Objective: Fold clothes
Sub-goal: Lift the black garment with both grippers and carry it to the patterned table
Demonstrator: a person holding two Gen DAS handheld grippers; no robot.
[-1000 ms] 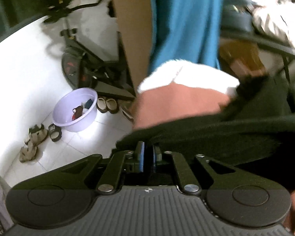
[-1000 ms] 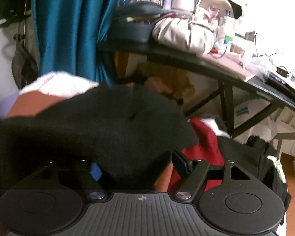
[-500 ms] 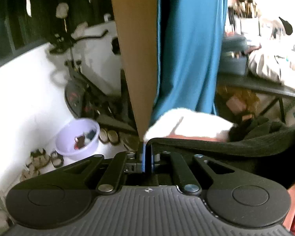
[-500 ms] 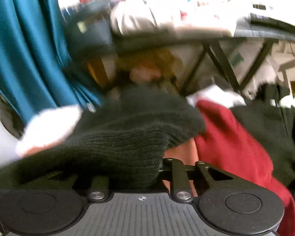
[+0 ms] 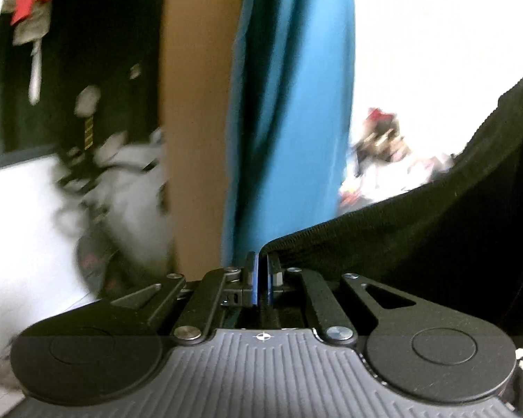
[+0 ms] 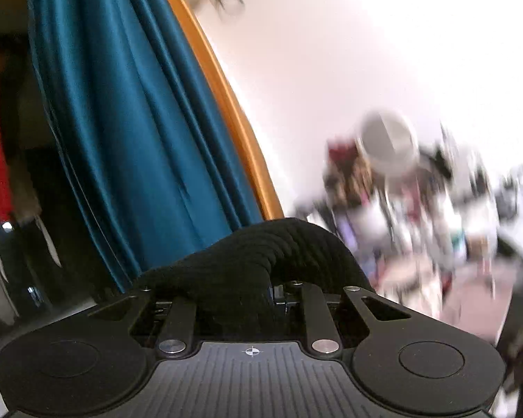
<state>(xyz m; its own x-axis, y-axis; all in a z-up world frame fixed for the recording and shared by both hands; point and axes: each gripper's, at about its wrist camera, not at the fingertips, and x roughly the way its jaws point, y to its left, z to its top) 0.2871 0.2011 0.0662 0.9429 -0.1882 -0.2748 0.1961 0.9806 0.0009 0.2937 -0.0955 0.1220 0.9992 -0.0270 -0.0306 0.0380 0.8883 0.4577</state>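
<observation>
A black knitted garment [image 5: 418, 237] is held up in the air between both grippers. My left gripper [image 5: 260, 271] is shut on its edge, and the cloth stretches away to the right and upward. In the right wrist view the same black garment [image 6: 261, 261] is bunched over my right gripper [image 6: 261, 289], which is shut on it; the fingertips are hidden under the cloth. Both views are tilted upward and blurred.
A teal curtain [image 5: 289, 104] hangs beside a brown door frame [image 5: 198, 104]; both also show in the right wrist view, the curtain [image 6: 122, 122] left of the frame [image 6: 226, 104]. A cluttered table [image 6: 436, 209] is blurred at right. An exercise bike [image 5: 97, 188] stands at left.
Both grippers have lifted the black garment upward and tilted up. The bed, red clothes and floor have dropped out of view; the curtain and wall now fill the frames.
</observation>
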